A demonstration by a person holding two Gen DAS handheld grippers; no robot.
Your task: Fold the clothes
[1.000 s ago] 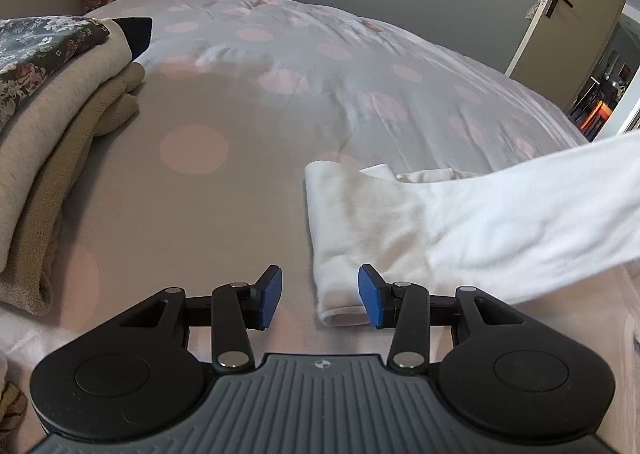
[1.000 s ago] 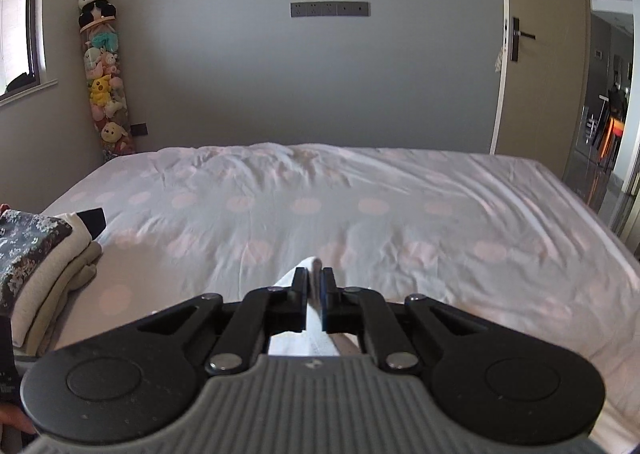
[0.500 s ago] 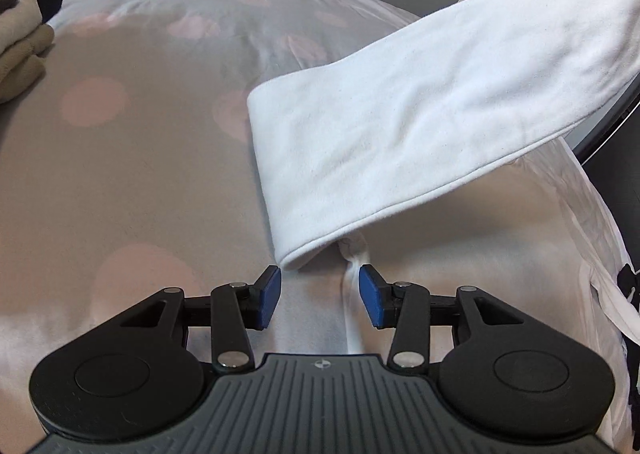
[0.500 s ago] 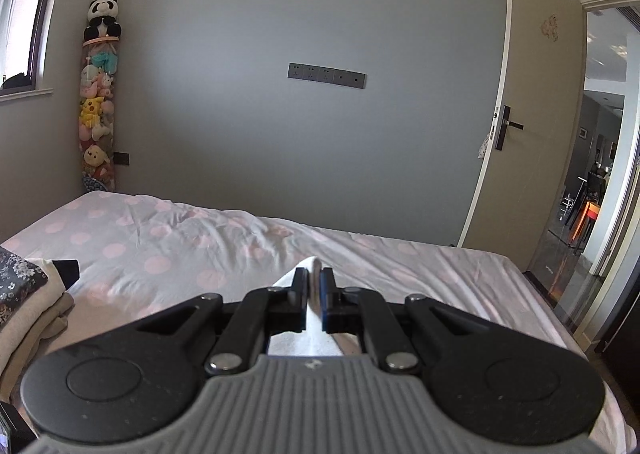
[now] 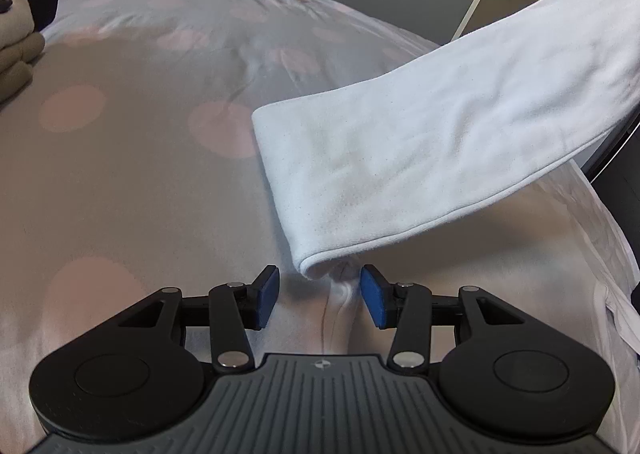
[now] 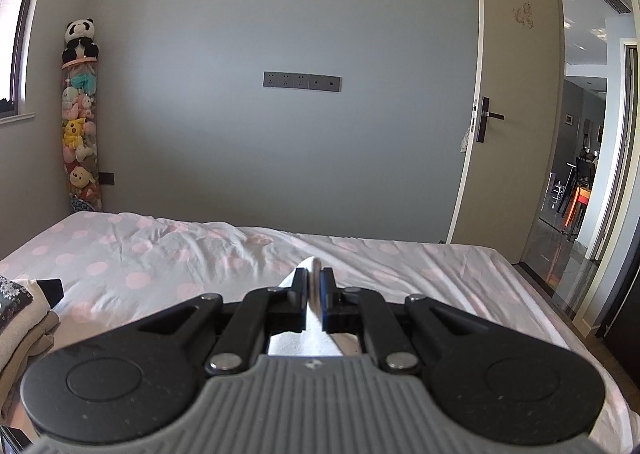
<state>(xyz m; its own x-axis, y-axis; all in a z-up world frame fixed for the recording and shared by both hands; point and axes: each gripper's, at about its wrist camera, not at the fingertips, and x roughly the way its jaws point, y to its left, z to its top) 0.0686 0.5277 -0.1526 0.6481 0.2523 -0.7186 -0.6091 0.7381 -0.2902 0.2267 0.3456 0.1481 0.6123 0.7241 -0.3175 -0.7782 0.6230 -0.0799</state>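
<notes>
Bed: grey duvet (image 5: 132,182) with pink dots fills the left wrist view; wrinkled toward the far end.
Left gripper (image 5: 319,296): low over the duvet, blue pads wide apart, holding nothing.
Garment (image 5: 420,174): white, folded into a long band; lower folded corner hangs just ahead of the left gripper, between the pads' line and slightly right of centre; whether it touches the duvet there, cannot tell. Band rises diagonally to the upper right, off the bed.
Right gripper (image 6: 317,288): raised above the bed, fingers clamped on a white fabric edge (image 6: 314,268) of the garment; cloth drops below between the finger arms.
Pile (image 6: 22,314): folded beige clothes with a floral piece on top, left edge of bed, well apart from the garment.
Far: grey wall, socket strip (image 6: 302,81), toy column (image 6: 80,122) with panda on top in the left corner, open door (image 6: 508,126) at right.
</notes>
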